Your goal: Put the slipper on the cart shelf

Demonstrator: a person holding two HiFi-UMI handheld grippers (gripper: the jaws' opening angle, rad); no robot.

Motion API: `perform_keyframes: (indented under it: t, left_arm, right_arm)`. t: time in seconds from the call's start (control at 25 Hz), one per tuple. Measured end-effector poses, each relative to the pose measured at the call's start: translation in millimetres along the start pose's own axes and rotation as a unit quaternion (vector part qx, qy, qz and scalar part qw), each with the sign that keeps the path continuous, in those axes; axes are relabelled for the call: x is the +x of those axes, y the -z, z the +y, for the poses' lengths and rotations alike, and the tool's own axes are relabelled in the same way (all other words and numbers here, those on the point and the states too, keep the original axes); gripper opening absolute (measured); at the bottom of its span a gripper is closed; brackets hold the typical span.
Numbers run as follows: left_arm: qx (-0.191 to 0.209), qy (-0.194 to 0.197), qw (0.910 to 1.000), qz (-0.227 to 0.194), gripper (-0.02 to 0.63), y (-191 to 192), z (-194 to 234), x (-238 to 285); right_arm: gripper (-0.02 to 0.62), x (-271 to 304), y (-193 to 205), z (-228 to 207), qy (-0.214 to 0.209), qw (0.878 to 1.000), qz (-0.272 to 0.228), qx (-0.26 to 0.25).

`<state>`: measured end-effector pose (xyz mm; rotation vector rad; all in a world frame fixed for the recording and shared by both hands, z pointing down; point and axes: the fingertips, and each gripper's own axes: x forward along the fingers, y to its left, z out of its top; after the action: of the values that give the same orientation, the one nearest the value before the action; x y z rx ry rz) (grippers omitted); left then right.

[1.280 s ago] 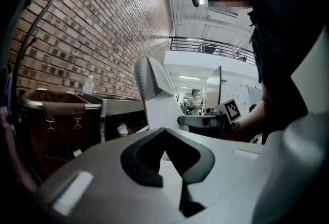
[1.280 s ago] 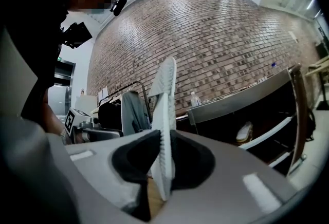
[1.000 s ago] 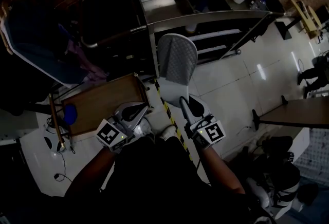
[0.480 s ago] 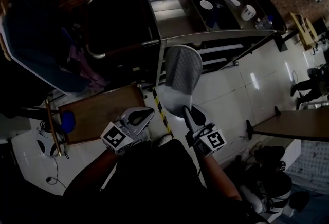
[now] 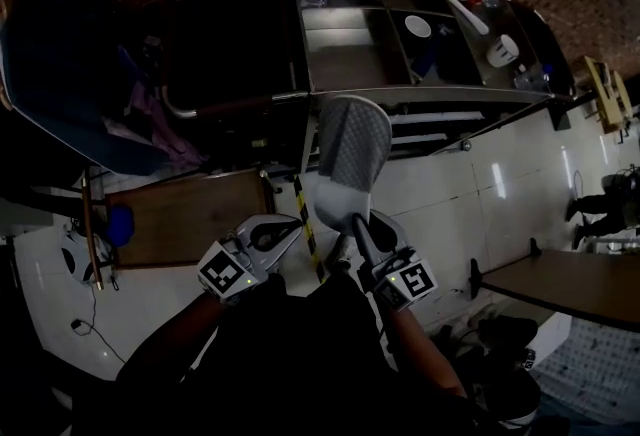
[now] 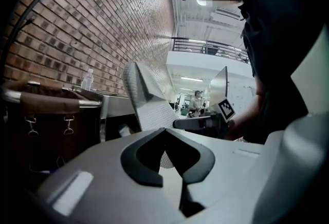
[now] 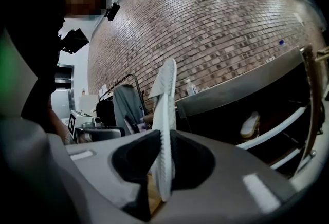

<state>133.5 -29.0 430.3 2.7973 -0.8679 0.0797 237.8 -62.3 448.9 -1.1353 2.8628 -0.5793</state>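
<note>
Slipper (image 5: 352,149) slightly nearer the cart (image 5: 345,74)

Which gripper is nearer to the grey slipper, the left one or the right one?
Right. The right gripper is closed on the near end of the slipper, holding it up. The left gripper is off to the slipper's left, jaws together, not touching it.

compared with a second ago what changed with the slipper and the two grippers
Nothing was taken hold of or let go. In the head view the steel cart has drifted rightward and the grey mesh slipper sits a little lower, so mostly the view shifted. The right gripper keeps its jaws clamped on the slipper's near end; the left gripper stays empty, jaws together.
</note>
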Motion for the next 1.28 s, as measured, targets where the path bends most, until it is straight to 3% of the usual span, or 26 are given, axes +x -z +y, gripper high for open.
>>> perform_keyframes:
  t: [0.24,0.44,0.6,1.0,1.28]
  left_arm:
    - [0.010,-0.064,0.9976,-0.022,0.003,-15.2,-4.8,52.5]
    - [0.011,-0.123,0.9924,-0.007,0.003,-19.7,-14.1,86.8]
    - [0.011,-0.154,0.9881,-0.002,0.003,-17.6,-14.6,103.5]
    - [0.000,-0.150,0.9885,0.018,0.003,1.1,-8.2,123.6]
    - [0.004,-0.136,0.9900,0.036,0.003,28.2,3.0,133.3]
  right_arm:
    - [0.060,-5.4,-6.3,-53.0,-0.086,0.996,0.027,0.011]
    - [0.060,-19.1,-9.0,-88.9,-0.150,0.987,0.046,0.038]
    - [0.060,-28.6,11.0,-100.7,-0.180,0.979,0.075,0.063]
    - [0.060,-29.1,97.4,-141.8,-0.149,0.956,0.166,0.190]
    - [0.060,-13.7,139.4,-164.0,-0.092,0.939,0.216,0.253]
